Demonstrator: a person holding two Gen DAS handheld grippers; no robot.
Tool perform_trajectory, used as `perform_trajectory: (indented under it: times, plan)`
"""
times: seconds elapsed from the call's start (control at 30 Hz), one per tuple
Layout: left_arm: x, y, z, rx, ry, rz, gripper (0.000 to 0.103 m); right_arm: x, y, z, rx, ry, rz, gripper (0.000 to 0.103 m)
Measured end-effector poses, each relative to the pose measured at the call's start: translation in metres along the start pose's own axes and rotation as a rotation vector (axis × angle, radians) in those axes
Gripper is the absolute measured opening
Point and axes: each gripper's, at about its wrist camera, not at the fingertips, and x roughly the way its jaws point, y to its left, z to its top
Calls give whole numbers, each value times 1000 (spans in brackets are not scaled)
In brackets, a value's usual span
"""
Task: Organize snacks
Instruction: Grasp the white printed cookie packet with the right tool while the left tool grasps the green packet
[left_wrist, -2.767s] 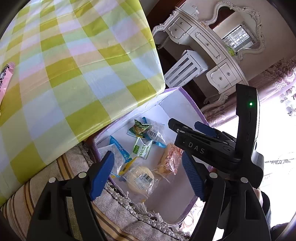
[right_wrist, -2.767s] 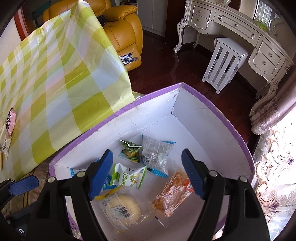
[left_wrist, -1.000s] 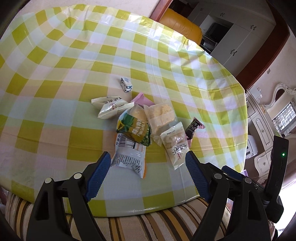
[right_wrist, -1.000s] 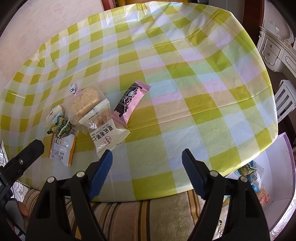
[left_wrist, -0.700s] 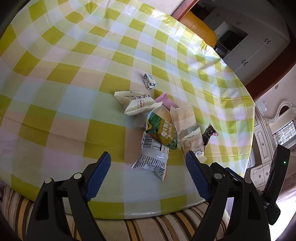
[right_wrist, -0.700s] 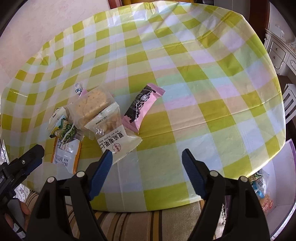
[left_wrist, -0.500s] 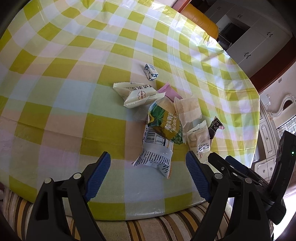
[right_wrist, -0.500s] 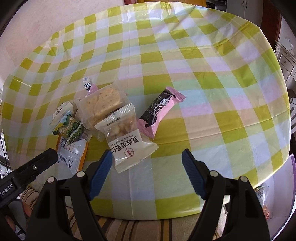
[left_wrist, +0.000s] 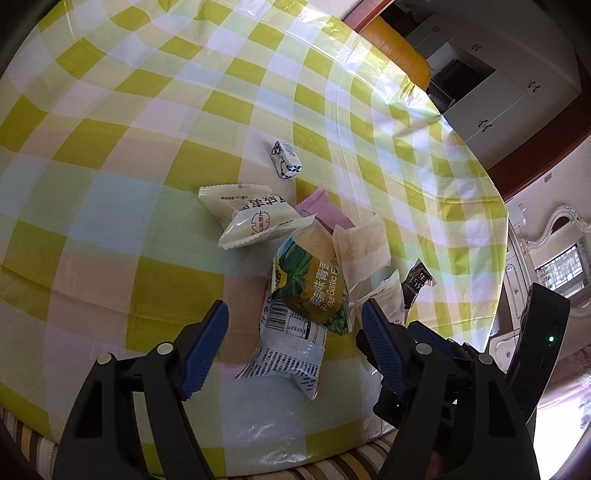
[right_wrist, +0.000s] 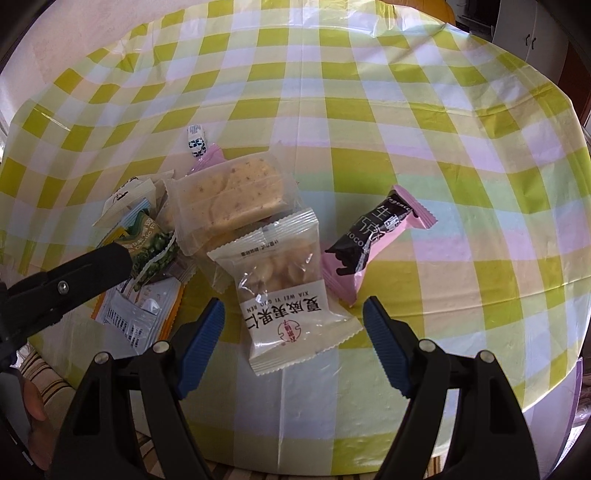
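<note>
Round table under a yellow-green-and-white checked plastic cloth (left_wrist: 155, 122), with a heap of snack packets near its close edge. Left gripper (left_wrist: 295, 332) hangs over the heap, jaws closing; between the blue pads sit a white foil packet with a barcode (left_wrist: 286, 352) and, lying on top of it, a green garlic-pea bag (left_wrist: 310, 284), pads not touching either. Behind those: a cream sachet with a red round logo (left_wrist: 255, 218), a pink wrapper (left_wrist: 325, 212) partly buried, a clear pack of pale crackers (right_wrist: 229, 195), and a small blue-and-white patterned candy (left_wrist: 285, 158) lying apart, farther in. Right gripper (right_wrist: 293, 325) has its jaws spread wide, nothing gripped; a clear-and-white nut packet with red characters (right_wrist: 286, 295) lies between the pads, not pressed. Pink-and-black chocolate bar wrapper (right_wrist: 373, 236) lies just beside that packet, ends overlapping. Striped fabric (left_wrist: 229, 470) shows under the table edge. Orange leather armchair (left_wrist: 402, 55) and white cabinets (left_wrist: 509, 85) stand beyond the table.
</note>
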Motion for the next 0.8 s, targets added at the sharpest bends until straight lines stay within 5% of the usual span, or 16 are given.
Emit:
perform_trajectory:
  times: [0.1, 0.33, 0.8]
  plan:
    - [7, -3, 4, 7, 0, -5, 65, 5, -1, 1, 12, 10, 17, 69]
    - [18, -3, 9, 12, 11, -26, 31, 6, 0, 4, 11, -14, 17, 62]
    - [-3, 6, 2, -2, -49, -52, 24, -17, -4, -2, 30, -72, 47, 57]
